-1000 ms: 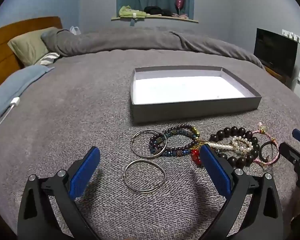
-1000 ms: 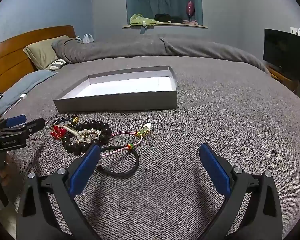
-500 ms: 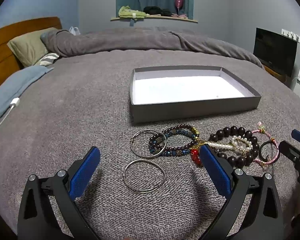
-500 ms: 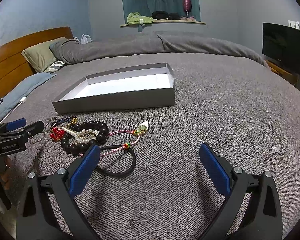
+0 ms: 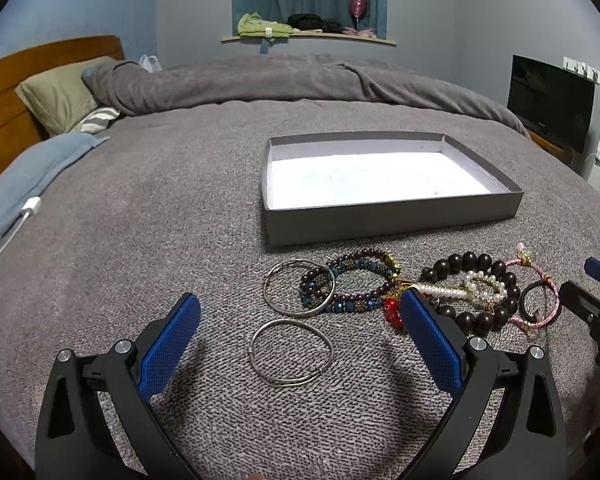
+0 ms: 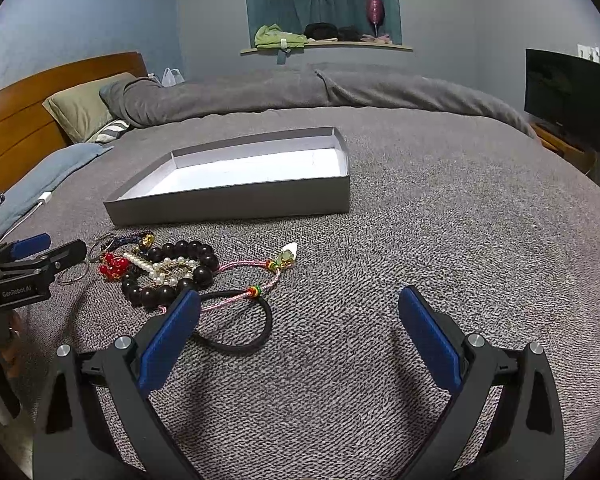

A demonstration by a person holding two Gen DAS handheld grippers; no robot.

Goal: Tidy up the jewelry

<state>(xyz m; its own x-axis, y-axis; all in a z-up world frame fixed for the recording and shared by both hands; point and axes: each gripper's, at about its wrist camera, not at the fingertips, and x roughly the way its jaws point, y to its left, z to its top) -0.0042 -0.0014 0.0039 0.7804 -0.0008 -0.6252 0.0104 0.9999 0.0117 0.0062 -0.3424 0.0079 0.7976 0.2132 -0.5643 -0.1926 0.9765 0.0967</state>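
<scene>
Nothing's picked up yet: both grippers hover over the grey bedspread (image 5: 140, 220) with their jaws spread wide and nothing between them. The left gripper (image 5: 300, 320) has the loose silver bangle (image 5: 291, 353) sitting right in its gap, so I'd guess that's the first grab. The second silver bangle (image 5: 299, 287) is just past it at 12 o'clock, overlapping the blue beaded bracelet (image 5: 350, 285). The grey box (image 5: 392, 220), open with nothing in it, sits further out at 12 to 1 o'clock. To do this well I'd come down with one pad inside the ring and one outside and pinch the wire, since it lies flat and the fuzzy fabric will let it slide; squeezing across the whole hoop would probably pop it out. Then lift straight up before swinging to the box. From the right gripper (image 6: 300, 320), the black hair tie (image 6: 236, 320) is at about 10 o'clock, half behind its left finger, with the pink cord bracelet (image 6: 244, 266) crossing it and the dark wooden bead bracelet (image 6: 168, 270) and pearl piece (image 6: 156, 270) tangled further left. That overlap is only clear in the right view; the left view just shows it tiny at the edge. The left view is the only one showing both bangles properly.
</scene>
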